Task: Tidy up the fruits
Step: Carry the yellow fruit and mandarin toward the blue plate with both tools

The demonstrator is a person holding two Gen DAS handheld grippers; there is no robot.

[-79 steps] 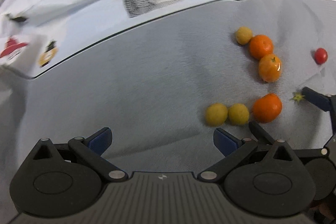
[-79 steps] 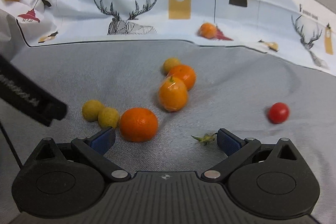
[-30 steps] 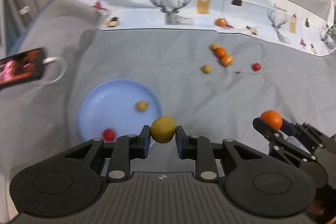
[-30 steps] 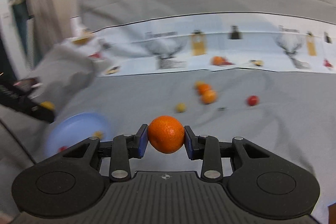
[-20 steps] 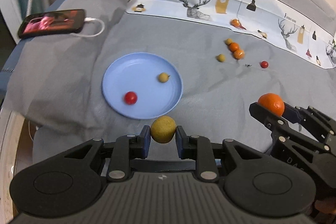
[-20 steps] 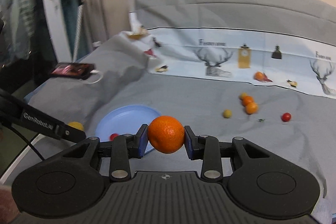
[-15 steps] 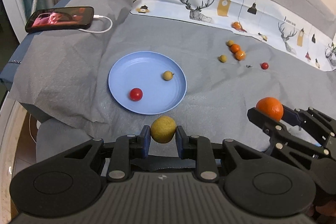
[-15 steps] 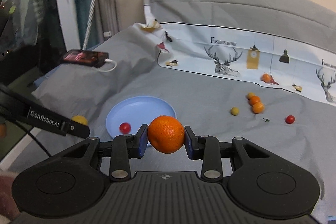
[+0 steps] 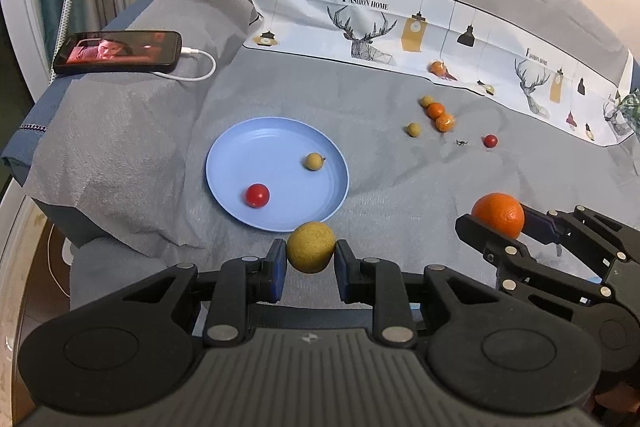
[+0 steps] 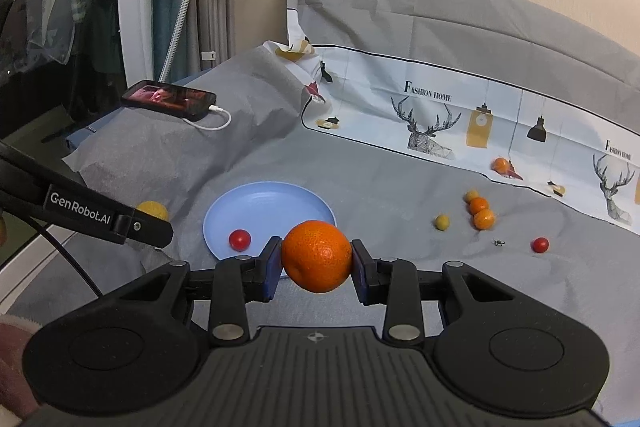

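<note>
Nearest, the left tool [image 9: 311, 261] is clamped on a yellow-green fruit [image 9: 311, 251], just short of the blue plate's [image 9: 240, 163] near rim. To its right, the right tool [image 10: 316, 267] grips an orange [image 10: 316, 255]. On the plate lie a cherry tomato [image 9: 257, 195] and a small yellow fruit [image 9: 314, 161]. Farther right on the grey bed cover [image 9: 360, 99], well apart from the plate, sit loose fruits [image 9: 436, 111] and another tomato [image 9: 490, 141].

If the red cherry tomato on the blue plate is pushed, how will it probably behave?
The small round red cherry tomato would probably roll easily: it is a smooth ball on the slick round blue plastic plate. The plate's raised rim may stop it. Its thin glossy skin looks fragile, so a hard squeeze could likely burst it.
</note>
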